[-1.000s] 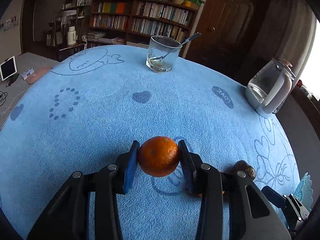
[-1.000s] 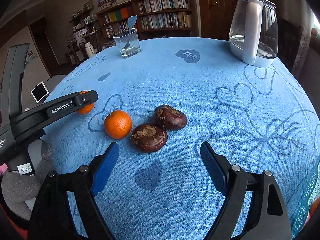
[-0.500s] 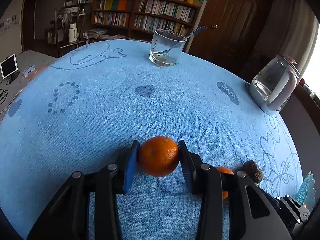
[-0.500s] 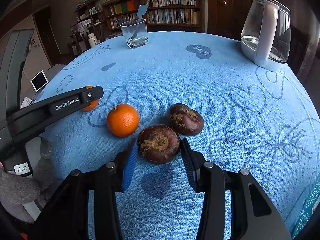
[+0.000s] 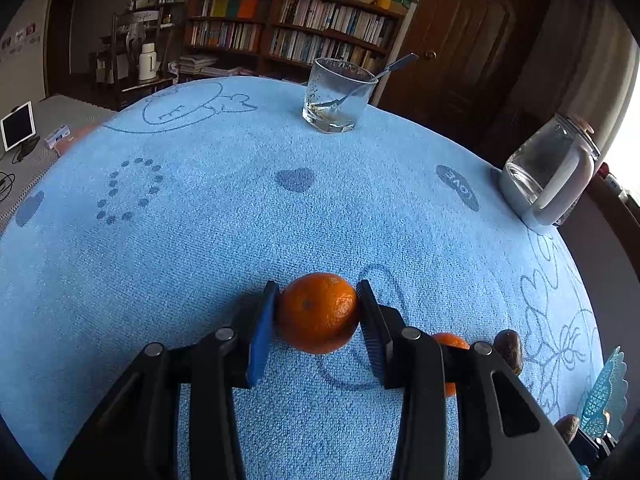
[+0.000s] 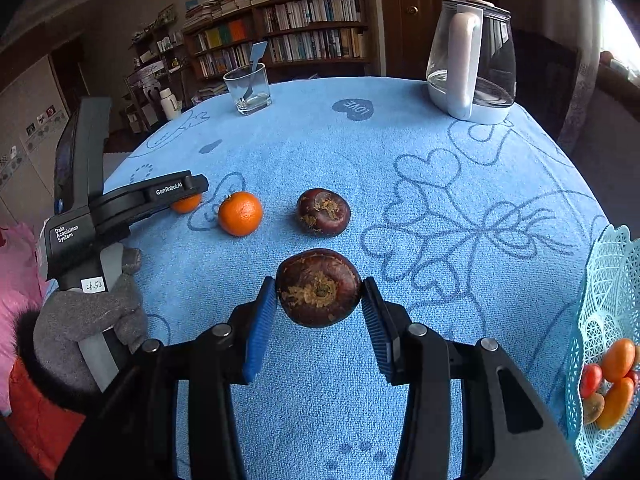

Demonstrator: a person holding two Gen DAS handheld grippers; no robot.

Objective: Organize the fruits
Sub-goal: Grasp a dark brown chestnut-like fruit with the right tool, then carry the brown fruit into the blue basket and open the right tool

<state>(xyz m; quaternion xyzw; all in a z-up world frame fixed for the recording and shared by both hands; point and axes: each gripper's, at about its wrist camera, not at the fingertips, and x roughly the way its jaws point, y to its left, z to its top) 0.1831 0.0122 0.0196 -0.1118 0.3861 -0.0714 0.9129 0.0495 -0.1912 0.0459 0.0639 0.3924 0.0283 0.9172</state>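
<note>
Bookshelves back a bench under blue cloth (image 6: 400, 360), where the left hand-held gripper (image 5: 318, 314) pinches an orange (image 5: 318, 312) and the right hand-held gripper (image 6: 319, 290) pinches a dark brown fruit (image 6: 319, 288), both raised, likely for transfer to the lace basket (image 6: 600, 300).

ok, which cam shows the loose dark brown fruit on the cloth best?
Right wrist: the loose dark brown round fruit sits unobstructed mid-cloth. Left wrist catches only a sliver of it behind its own gripper finger.
</note>
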